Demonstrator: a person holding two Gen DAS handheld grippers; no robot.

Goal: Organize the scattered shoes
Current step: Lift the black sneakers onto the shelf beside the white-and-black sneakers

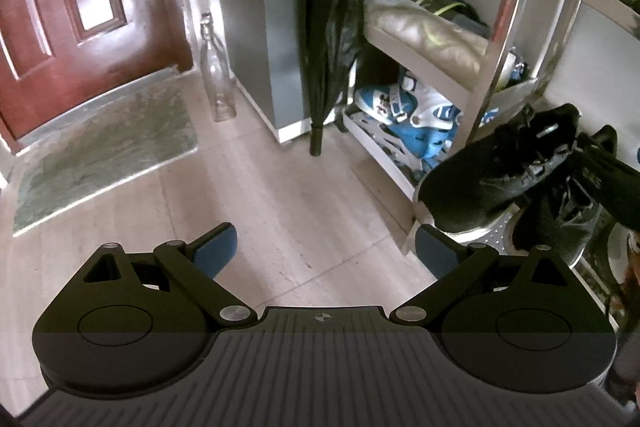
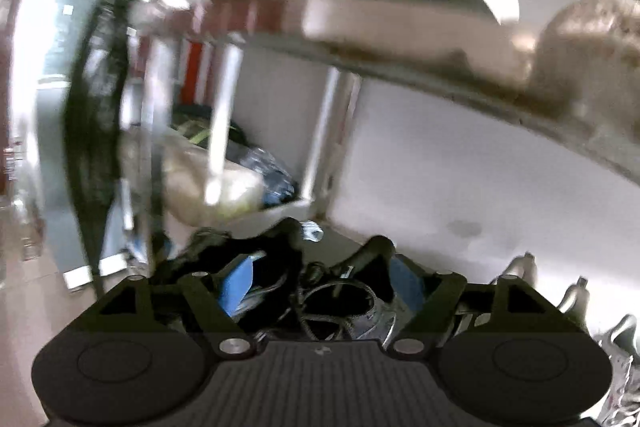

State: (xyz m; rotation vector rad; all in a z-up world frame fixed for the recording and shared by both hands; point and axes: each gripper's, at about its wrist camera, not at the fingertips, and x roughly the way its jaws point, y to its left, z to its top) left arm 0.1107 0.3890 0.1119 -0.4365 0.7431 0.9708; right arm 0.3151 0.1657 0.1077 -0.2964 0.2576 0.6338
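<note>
Left tongs (image 1: 326,249) spread wide over bare floor (image 1: 280,195), holding nothing. Right tongs (image 2: 320,277) spread too, blue pads on either side of a black sneaker (image 2: 316,299) – contact not clear through blur. At right in the left view, black sneakers (image 1: 500,175) beside a metal shoe rack (image 1: 500,39); blue-white skates (image 1: 404,111) on its bottom shelf, folded cloth (image 1: 424,35) above.

Left gripper (image 1: 326,247) gapes wide, tilted downward; right gripper (image 2: 320,277) spread, nearly level
</note>
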